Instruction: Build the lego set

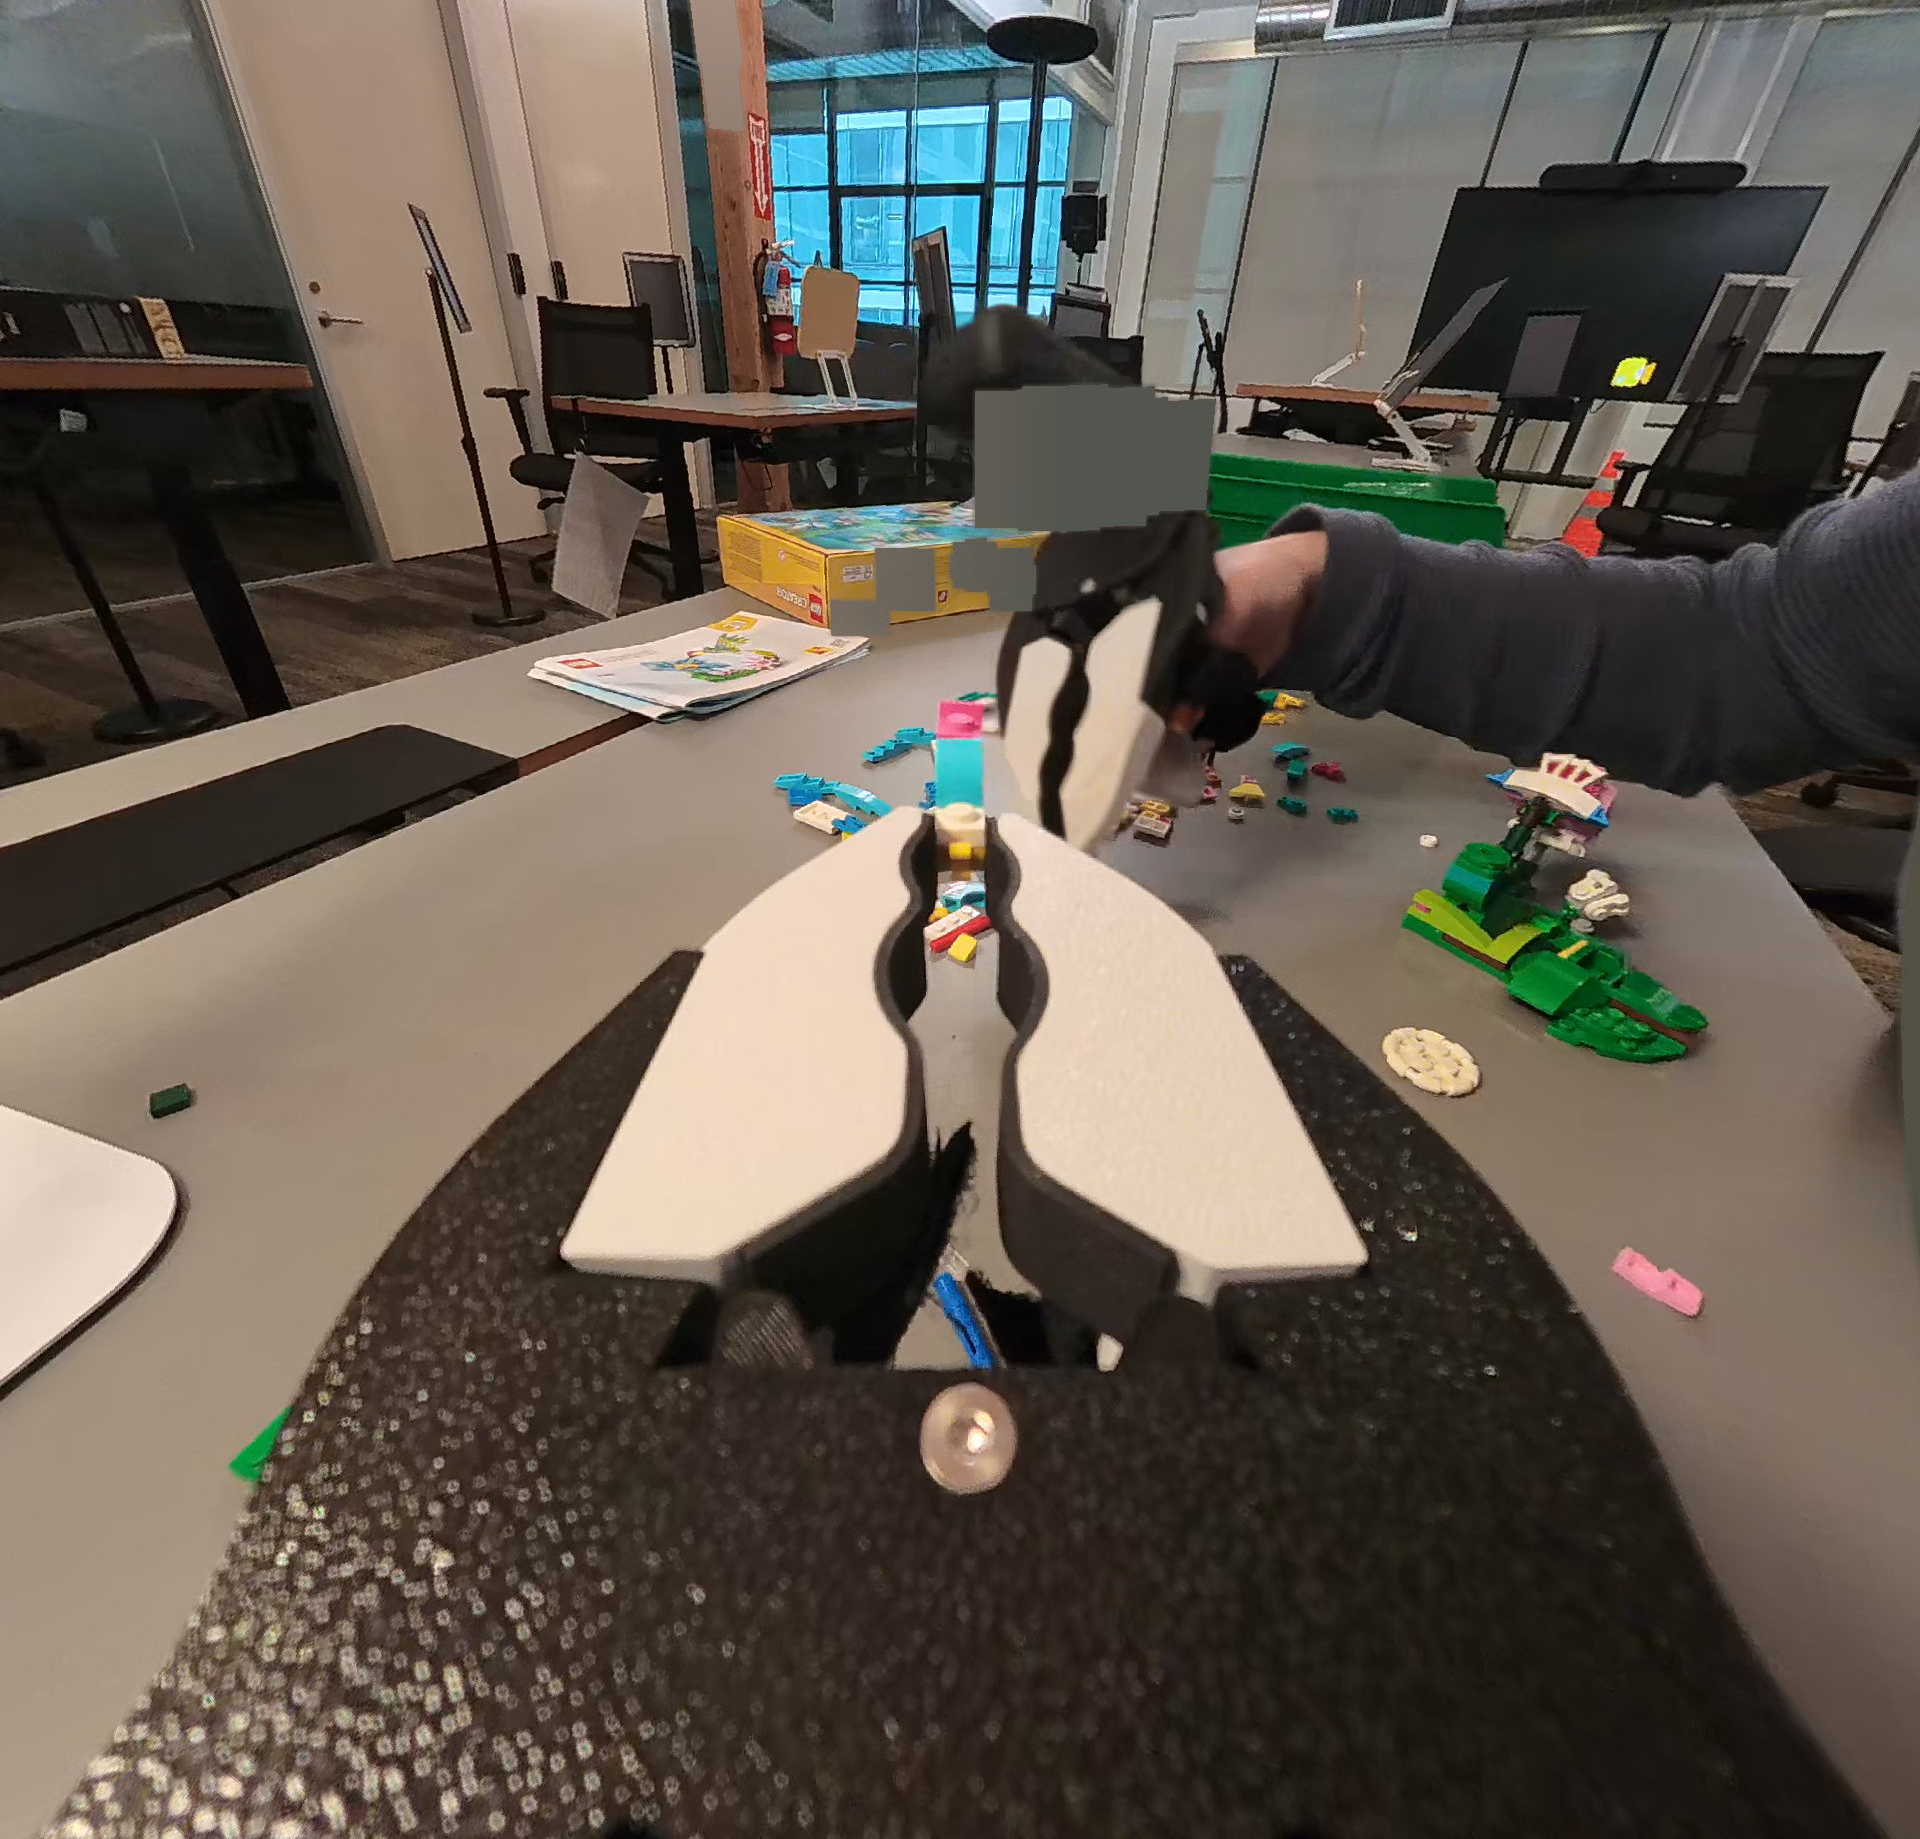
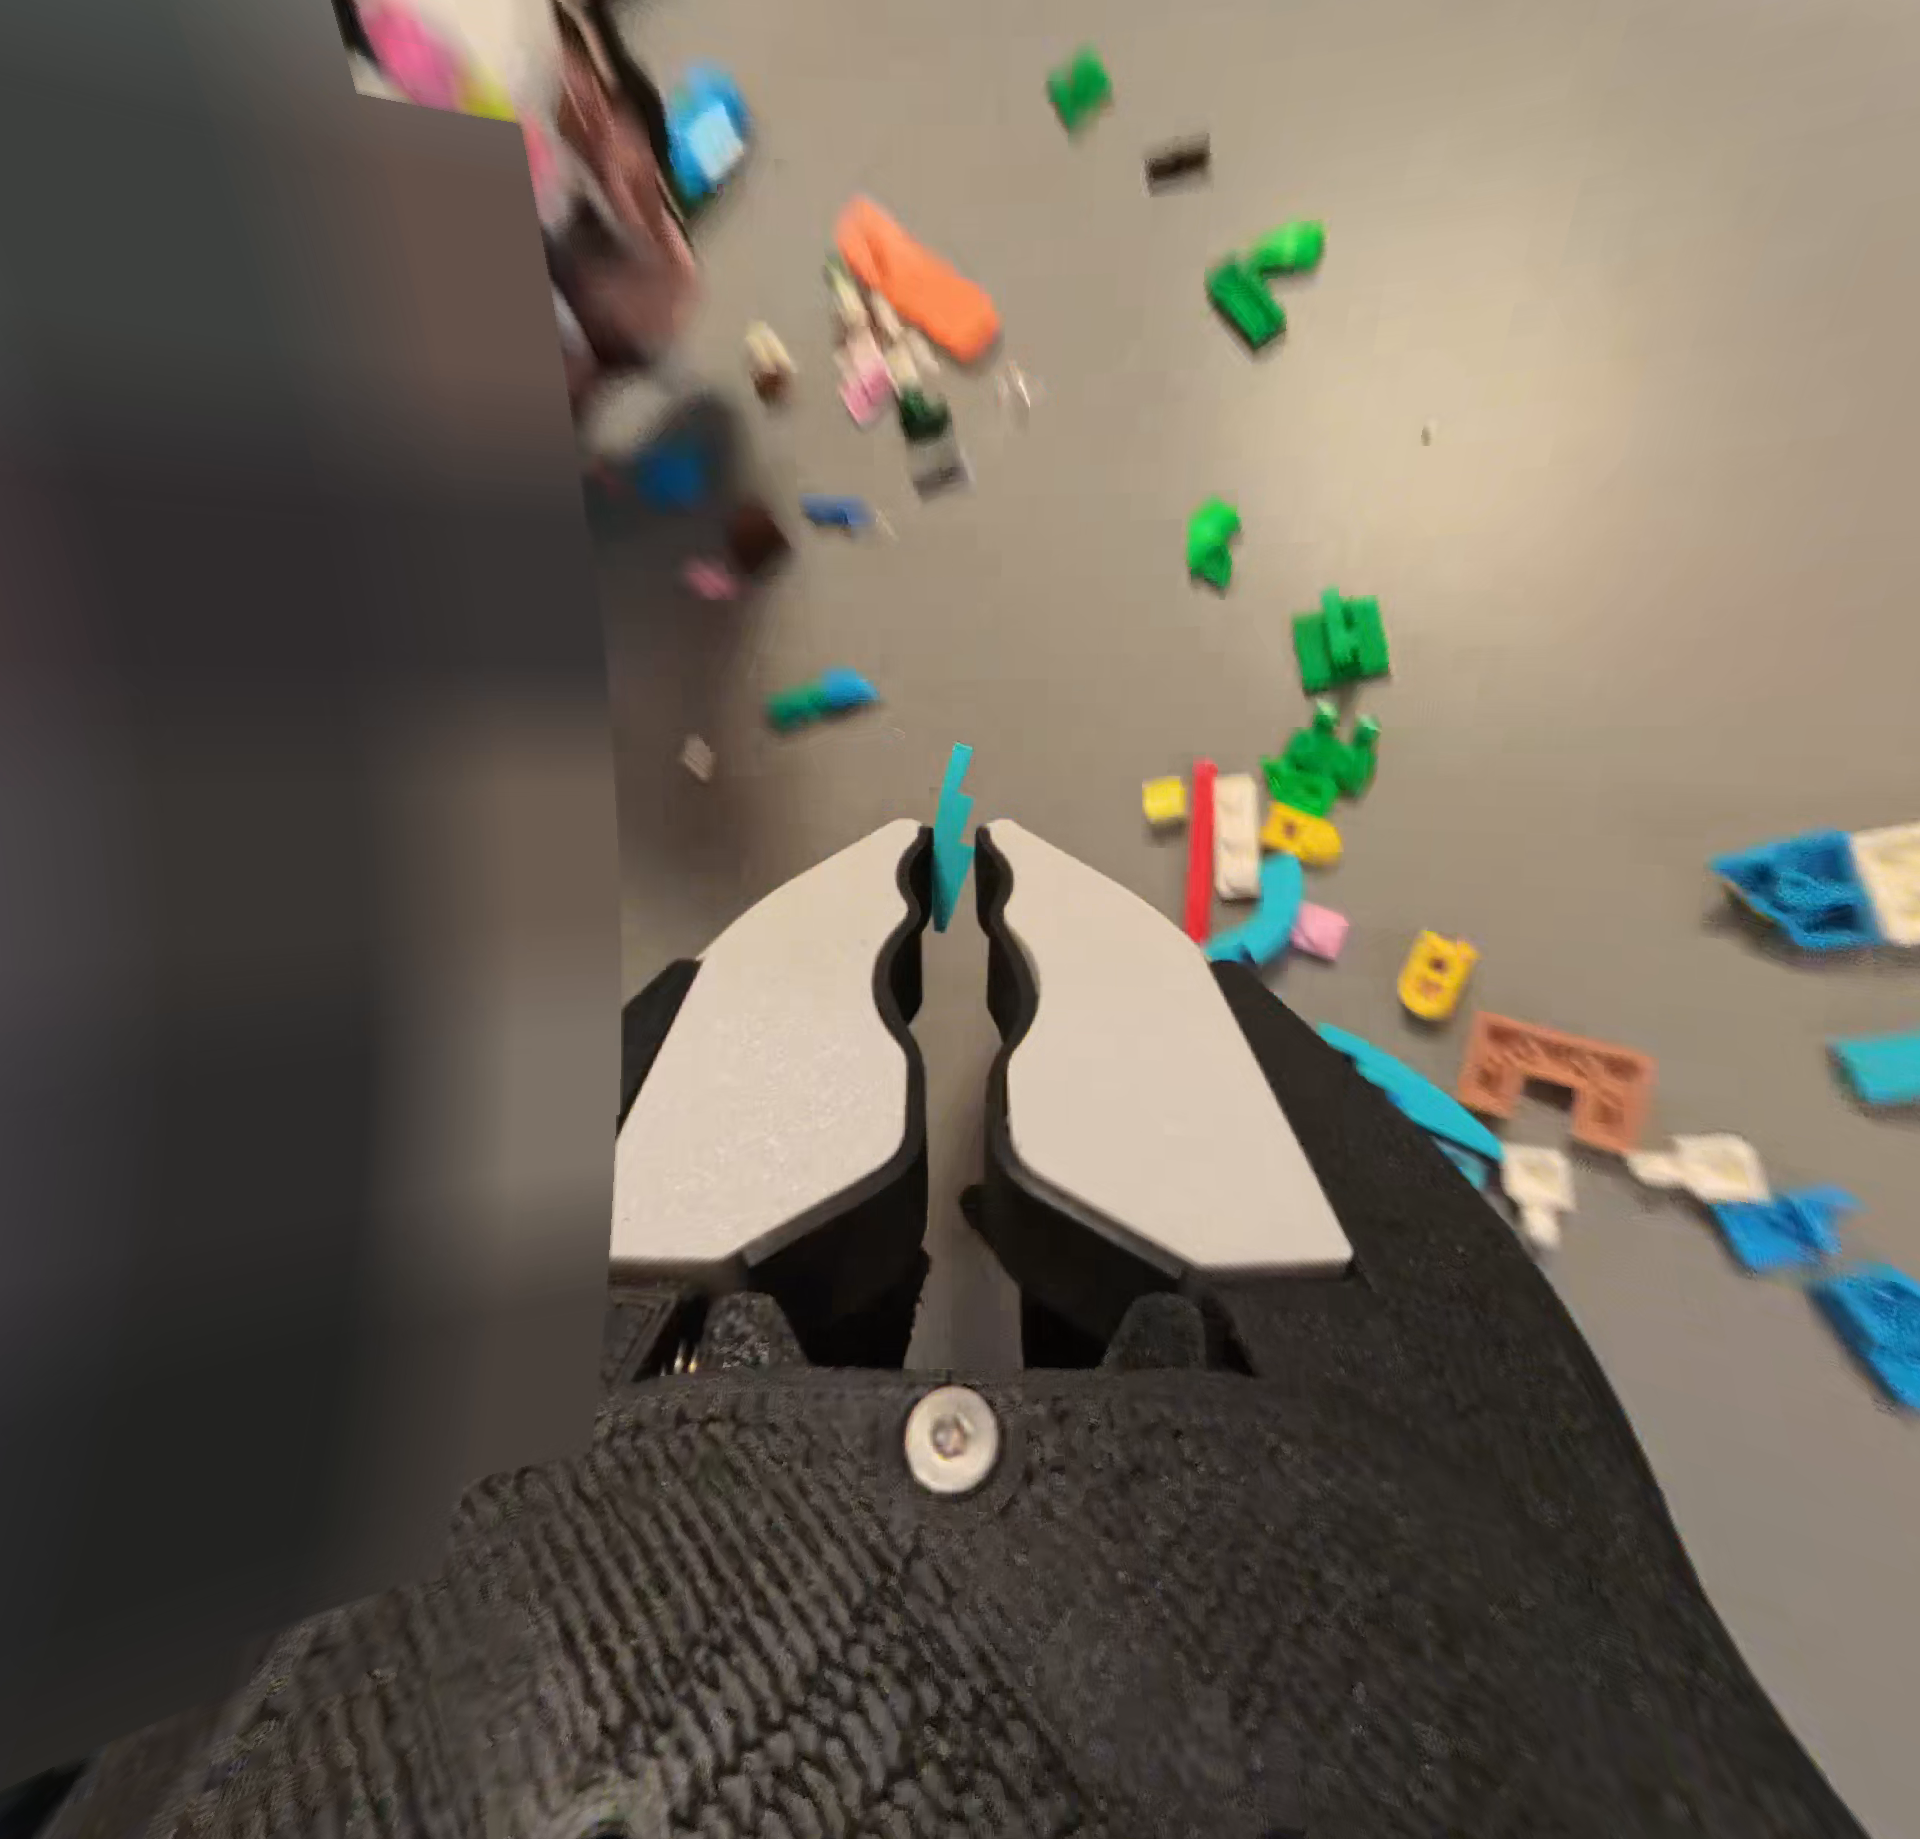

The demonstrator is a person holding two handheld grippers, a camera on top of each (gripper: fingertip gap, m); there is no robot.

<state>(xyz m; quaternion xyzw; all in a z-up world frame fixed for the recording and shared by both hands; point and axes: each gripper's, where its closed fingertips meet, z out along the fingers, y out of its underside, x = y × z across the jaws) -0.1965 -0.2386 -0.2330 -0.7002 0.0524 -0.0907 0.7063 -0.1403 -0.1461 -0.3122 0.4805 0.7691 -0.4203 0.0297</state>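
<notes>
The small stack (image 1: 958, 802) of tan, teal and pink bricks stands upright, pinched at its tan base by the left gripper (image 1: 958, 839), whose fingers are closed narrowly on it, probably to steady it for the next piece. Just right of the stack, the right gripper (image 1: 1075, 833) hangs tip-down; in its own view it is nearly closed on a thin teal jagged piece (image 2: 952, 833), likely meant for the stack. Beyond the stack, loose bricks (image 1: 1257, 781) litter the desk (image 1: 436, 958). Well right of it sit a green plant build (image 1: 1538, 958) and a white round plate (image 1: 1431, 1060); behind it lie a booklet (image 1: 707, 662) and a yellow box (image 1: 831, 563). Nothing blocks the approach.
</notes>
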